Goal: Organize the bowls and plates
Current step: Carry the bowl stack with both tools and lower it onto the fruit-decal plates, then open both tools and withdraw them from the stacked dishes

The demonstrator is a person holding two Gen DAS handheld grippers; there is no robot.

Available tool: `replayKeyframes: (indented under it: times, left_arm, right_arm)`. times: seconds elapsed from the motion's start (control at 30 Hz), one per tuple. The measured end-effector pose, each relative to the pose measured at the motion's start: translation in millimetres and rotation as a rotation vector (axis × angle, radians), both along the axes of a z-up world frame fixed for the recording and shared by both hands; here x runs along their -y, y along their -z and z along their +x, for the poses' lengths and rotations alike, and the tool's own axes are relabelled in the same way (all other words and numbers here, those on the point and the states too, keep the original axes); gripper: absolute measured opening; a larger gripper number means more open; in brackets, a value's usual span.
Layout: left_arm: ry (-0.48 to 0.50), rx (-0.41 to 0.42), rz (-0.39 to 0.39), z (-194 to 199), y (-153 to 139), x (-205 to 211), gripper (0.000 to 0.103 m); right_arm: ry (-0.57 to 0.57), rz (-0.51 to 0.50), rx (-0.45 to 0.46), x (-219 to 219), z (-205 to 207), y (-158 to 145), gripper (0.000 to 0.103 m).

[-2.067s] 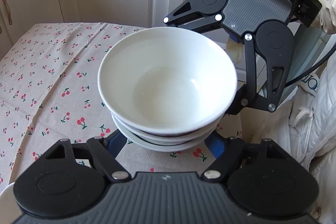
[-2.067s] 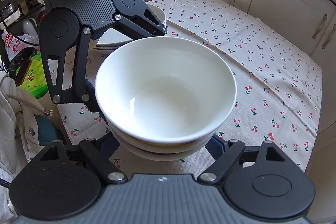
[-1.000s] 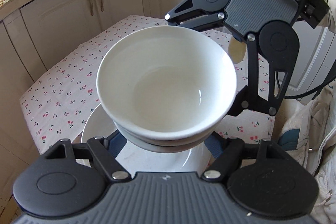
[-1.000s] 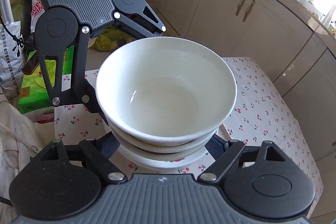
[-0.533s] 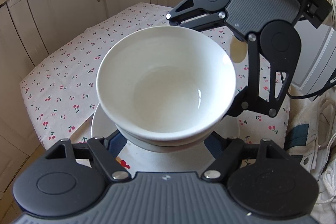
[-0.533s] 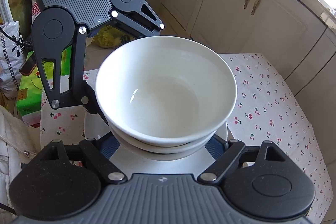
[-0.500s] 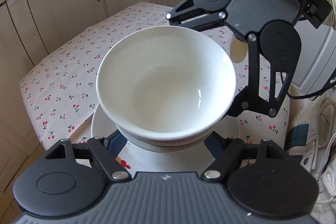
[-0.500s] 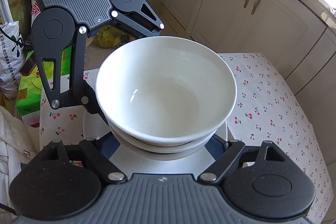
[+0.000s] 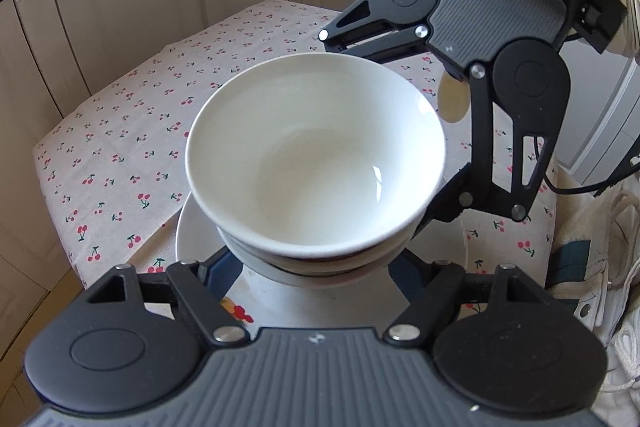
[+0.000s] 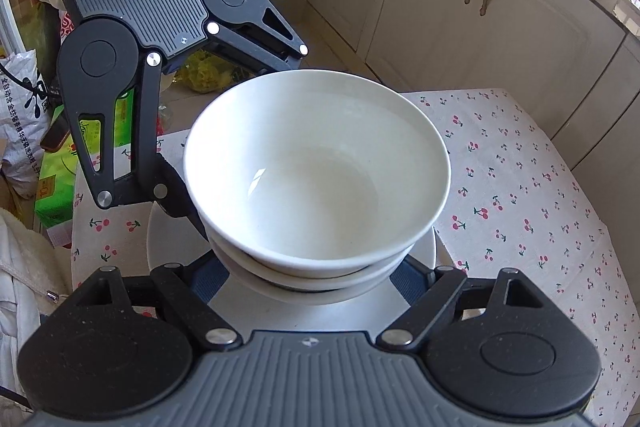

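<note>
A stack of white bowls [image 9: 316, 163] hangs between both grippers, which face each other across it. My left gripper [image 9: 308, 271] is shut on the lowest bowl, its blue pads pressed against the sides. From the opposite side my right gripper [image 10: 304, 279] is shut on the same stack of bowls [image 10: 316, 179]. Directly beneath lies a wide white plate [image 9: 192, 239], near the table's corner; the plate's rim [image 10: 430, 251] also shows in the right wrist view. The stack's base is close over the plate, and I cannot tell whether they touch.
The table [image 9: 140, 131] wears a cherry-print cloth and its edges run close to the plate. Cream cabinets [image 9: 140, 7] stand behind. A green box [image 10: 56, 179] and bags sit on the floor past the table. A person's white jacket [image 9: 600, 267] is at the right.
Both grippers carried the bowl stack from the middle of the table to over the plate and sank a little toward it. The grip on the stack is unchanged.
</note>
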State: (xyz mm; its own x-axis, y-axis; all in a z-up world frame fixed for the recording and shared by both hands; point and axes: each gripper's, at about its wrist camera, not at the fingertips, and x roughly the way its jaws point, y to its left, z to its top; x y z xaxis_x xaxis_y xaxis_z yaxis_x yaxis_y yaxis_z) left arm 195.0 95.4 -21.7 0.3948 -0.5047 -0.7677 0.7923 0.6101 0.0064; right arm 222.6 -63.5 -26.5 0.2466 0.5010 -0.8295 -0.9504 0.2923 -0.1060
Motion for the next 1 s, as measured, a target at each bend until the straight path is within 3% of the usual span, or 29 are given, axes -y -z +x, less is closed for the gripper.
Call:
replayKeyframes:
  times: [0.23,0.5,0.6,0.67,0.87,1.0]
  left_arm:
    - [0.001,0.005,0.005,0.3,-0.9,1.2,0.079]
    - [-0.025,0.020,-0.014,-6.1,-0.8,-2.3,0.080]
    - [-0.060,0.028,-0.061,-12.5,-5.5,-9.3,0.090]
    - [-0.078,0.050,-0.080,-21.2,-8.6,-12.6,0.096]
    - [-0.148,0.108,-0.094,-59.0,-16.4,-12.3,0.096]
    - [-0.217,0.230,-0.100,-93.1,-27.7,-4.4,0.102]
  right_arm:
    - [0.030,0.020,-0.052,4.1,8.4,2.5,0.089]
    - [0.045,0.022,-0.022,4.2,3.1,1.8,0.092]
    - [0.071,0.045,-0.010,9.7,-1.8,-5.1,0.098]
    - [0.097,0.055,-0.011,14.7,-4.7,-10.3,0.098]
    - [0.200,0.046,0.054,29.3,-27.7,-26.0,0.100]
    - [0.335,0.012,0.082,37.9,-47.7,-33.6,0.100]
